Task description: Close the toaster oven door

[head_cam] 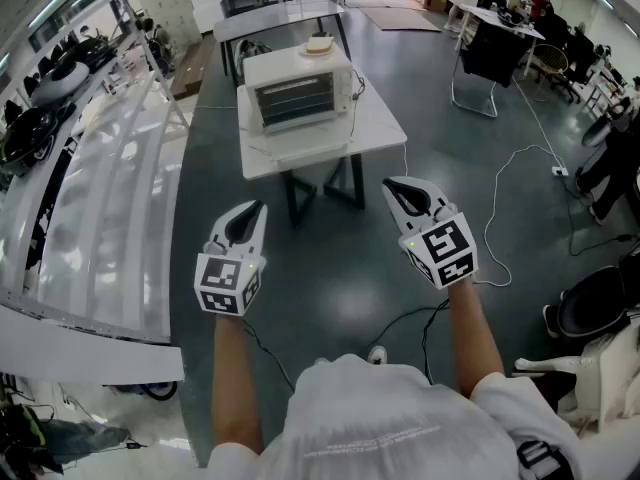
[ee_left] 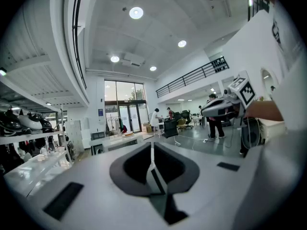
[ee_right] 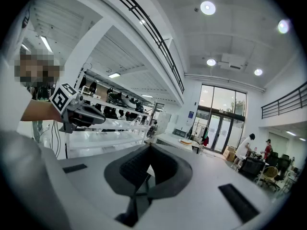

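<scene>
Held nearest, the grey-jawed left tongs (head_cam: pixel 257 210) and right tongs (head_cam: pixel 393 186) are seen shut and empty, while the white boxy toaster oven (head_cam: pixel 298 96) on the white rectangular table (head_cam: pixel 385 128) stands well ahead of both, its glass door seemingly upright already, so little is judged left.

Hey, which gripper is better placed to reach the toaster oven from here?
Left, marginally: the left gripper lines up closer with the toaster oven; the right gripper sits further off to the side. Both are shut, empty, and well short of the table.
</scene>
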Available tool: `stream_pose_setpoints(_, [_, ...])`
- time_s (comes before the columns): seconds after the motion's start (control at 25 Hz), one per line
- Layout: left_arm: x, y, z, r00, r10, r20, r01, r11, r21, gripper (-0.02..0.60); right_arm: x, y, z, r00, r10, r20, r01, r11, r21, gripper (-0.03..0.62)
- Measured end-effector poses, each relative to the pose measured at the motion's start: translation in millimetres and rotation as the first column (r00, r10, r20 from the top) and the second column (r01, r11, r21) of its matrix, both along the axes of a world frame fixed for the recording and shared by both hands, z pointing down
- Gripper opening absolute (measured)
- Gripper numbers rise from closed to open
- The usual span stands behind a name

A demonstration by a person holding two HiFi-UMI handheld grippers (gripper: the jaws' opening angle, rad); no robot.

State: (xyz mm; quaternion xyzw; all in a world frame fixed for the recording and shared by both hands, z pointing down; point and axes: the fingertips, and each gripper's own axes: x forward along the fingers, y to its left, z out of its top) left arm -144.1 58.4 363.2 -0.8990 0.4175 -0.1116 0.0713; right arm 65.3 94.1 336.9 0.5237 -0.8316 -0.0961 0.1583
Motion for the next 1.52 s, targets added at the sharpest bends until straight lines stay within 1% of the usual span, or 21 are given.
stream_pose_setpoints(0.24, [2,2,1,1.000,0.004,0.000,-0.004,1.000,0.001,0.031,-1,3,1,1.000,0.002,-0.002,-0.002,1.000,0.022,0.015])
stream_pose_setpoints(0.44, [8,7,4,1.000,0.014,0.002,-0.014,1.000,-0.003,0.031,-10,13,5,0.998,-0.062,0.006,0.062,0.998,0.008,0.015])
stream_pose_setpoints(0.52, [9,8,5,1.000,0.016,0.006,-0.016,1.000,-0.007,0.031,-12,14,4,0.997,-0.072,0.007,0.072,0.997,0.012,0.014])
stream_pose_setpoints(0.68, [12,9,5,1.000,0.017,0.012,-0.017,1.000,-0.010,0.031,-1,9,-1,0.998,-0.038,0.056,0.036,0.999,0.028,0.015])
stream_pose_setpoints(0.76, [14,9,4,1.000,0.014,0.013,-0.014,1.000,-0.011,0.031,6,8,-3,0.998,-0.019,0.058,0.017,0.999,0.032,0.015])
stream_pose_setpoints(0.96, [15,6,2,1.000,-0.005,-0.022,0.005,1.000,-0.018,0.031,18,3,-2,0.994,-0.006,0.105,0.004,1.000,0.019,0.017])
stream_pose_setpoints(1.0, [16,5,2,1.000,-0.003,-0.023,0.003,1.000,-0.019,0.034,20,2,0,0.994,-0.006,0.110,0.005,1.000,0.014,0.025])
stream_pose_setpoints(1.08, [19,5,3,1.000,0.000,-0.017,0.000,1.000,-0.021,0.143,22,0,3,0.993,-0.017,0.113,0.018,1.000,-0.002,0.154])
stream_pose_setpoints(1.12, [21,6,3,1.000,0.000,-0.013,0.000,1.000,-0.021,0.156,23,-1,6,0.994,-0.024,0.111,0.025,1.000,-0.010,0.175])
stream_pose_setpoints(1.24, [25,6,5,1.000,-0.013,-0.017,0.013,1.000,-0.019,0.170,28,-2,11,0.993,-0.036,0.112,0.039,0.999,-0.021,0.199])
stream_pose_setpoints(1.32, [28,5,8,0.999,-0.030,-0.022,0.030,0.999,-0.021,0.198,34,-3,14,0.993,-0.044,0.112,0.047,0.999,-0.025,0.210])
stream_pose_setpoints(1.52, [40,2,17,0.998,-0.071,0.001,0.071,0.997,-0.033,0.201,55,-7,17,0.993,-0.063,0.105,0.066,0.998,-0.024,0.212])
